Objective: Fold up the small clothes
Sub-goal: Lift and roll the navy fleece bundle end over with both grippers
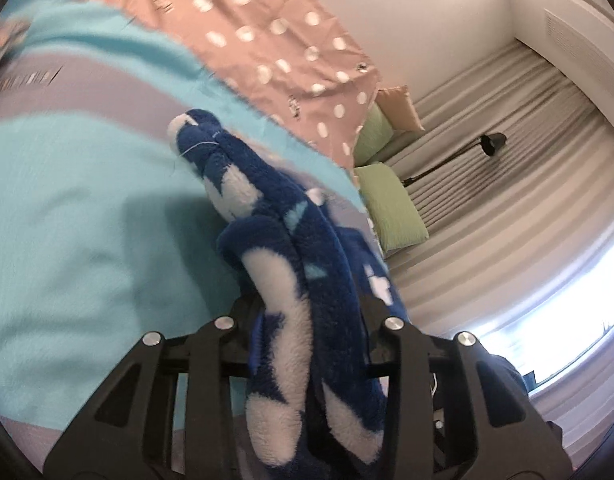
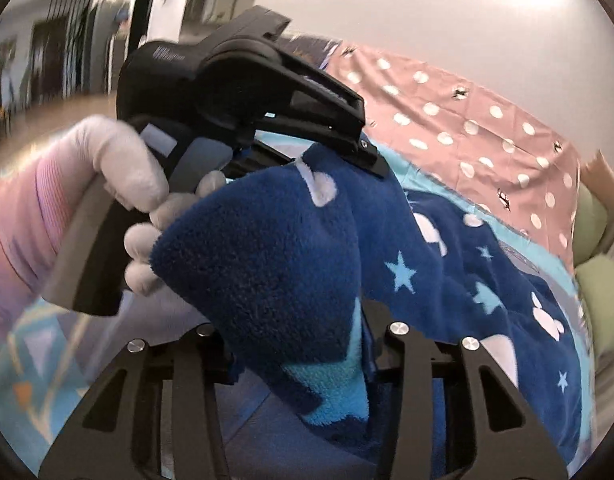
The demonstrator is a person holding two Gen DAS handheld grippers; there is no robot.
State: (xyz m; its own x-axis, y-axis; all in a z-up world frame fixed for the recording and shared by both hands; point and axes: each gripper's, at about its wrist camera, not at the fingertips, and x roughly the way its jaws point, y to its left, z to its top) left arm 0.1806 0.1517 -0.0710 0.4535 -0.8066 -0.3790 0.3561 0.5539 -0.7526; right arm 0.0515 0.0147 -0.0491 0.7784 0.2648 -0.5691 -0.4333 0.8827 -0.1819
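We see blue fleece garment (image 1: 307, 280) lifted above turquoise bedspread (image 1: 67, 220). Left gripper (image 1: 311, 332) jaws narrowed, pinching bunched edge. Right gripper (image 2: 295, 344) jaws likewise clamped on another fold. Gloved hand (image 2: 119, 168) beside garment.

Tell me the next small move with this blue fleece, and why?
Probably carry both gripped edges across and lay them flat on the teal bedspread. The left tool and right tool each pinch a bunched fold of the blue fleece garment, lifted, with the rest trailing on the bed.
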